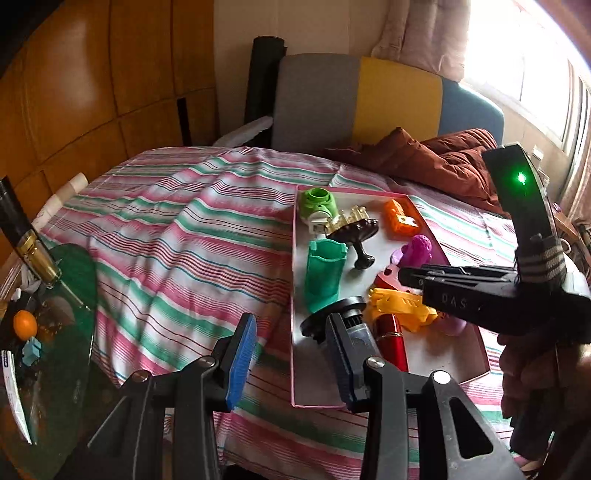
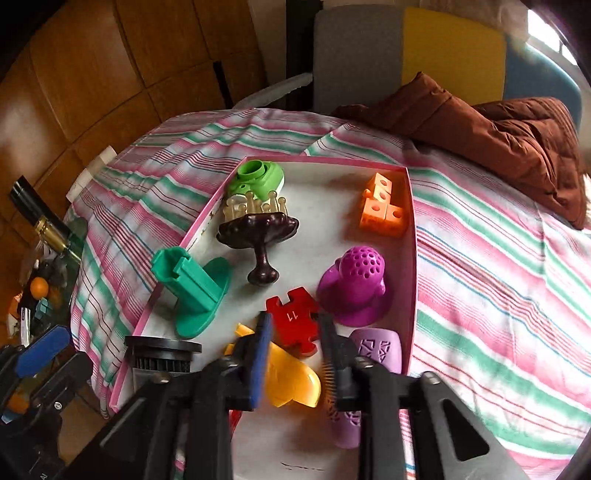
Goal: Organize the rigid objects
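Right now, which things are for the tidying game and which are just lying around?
For the job: pink-rimmed tray, green holder, red puzzle piece, purple knob, orange block, yellow toy.

Just lying about: brown jacket, striped cloth, orange fruit.

Daylight from the right, both views bowed by the fisheye

A window [image 1: 546, 66] at the upper right burns out to white and washes the curtain [image 1: 424, 33] beside it, while the wooden wall [image 1: 92, 92] on the left carries soft sheen. Objects in the pink-rimmed tray [image 2: 410, 229] cast faint shadows. Straight lines curve near the dark corners, and the striped cloth [image 2: 498, 277] smears with motion blur in the right wrist view.
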Demonstrator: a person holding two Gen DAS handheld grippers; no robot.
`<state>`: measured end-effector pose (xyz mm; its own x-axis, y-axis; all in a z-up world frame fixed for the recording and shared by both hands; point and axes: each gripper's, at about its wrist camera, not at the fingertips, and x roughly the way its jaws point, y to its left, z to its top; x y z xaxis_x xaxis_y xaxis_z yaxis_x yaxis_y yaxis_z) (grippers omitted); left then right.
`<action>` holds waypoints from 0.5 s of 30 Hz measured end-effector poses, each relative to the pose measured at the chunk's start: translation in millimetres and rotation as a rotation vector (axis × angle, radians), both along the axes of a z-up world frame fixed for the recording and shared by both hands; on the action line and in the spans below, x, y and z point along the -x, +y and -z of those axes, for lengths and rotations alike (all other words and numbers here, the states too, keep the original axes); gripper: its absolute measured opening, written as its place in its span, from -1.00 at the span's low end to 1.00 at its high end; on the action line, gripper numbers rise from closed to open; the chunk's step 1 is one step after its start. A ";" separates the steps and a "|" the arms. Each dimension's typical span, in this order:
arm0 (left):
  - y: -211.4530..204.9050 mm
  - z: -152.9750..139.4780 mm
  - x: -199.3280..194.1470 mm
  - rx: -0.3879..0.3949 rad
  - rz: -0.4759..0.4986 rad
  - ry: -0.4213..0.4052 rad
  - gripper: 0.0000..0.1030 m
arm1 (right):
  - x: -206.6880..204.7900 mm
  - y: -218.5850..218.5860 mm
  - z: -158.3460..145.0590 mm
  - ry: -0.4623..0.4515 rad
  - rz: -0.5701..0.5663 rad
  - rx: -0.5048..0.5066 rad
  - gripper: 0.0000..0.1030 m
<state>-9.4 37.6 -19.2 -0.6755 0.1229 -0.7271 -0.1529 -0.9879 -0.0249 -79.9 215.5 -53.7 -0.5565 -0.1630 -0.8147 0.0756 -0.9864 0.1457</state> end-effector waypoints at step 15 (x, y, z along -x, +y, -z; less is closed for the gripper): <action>-7.3 -11.1 -10.5 0.025 -0.085 0.039 -0.18 | -68.1 14.7 -32.8 0.161 0.201 -0.074 0.27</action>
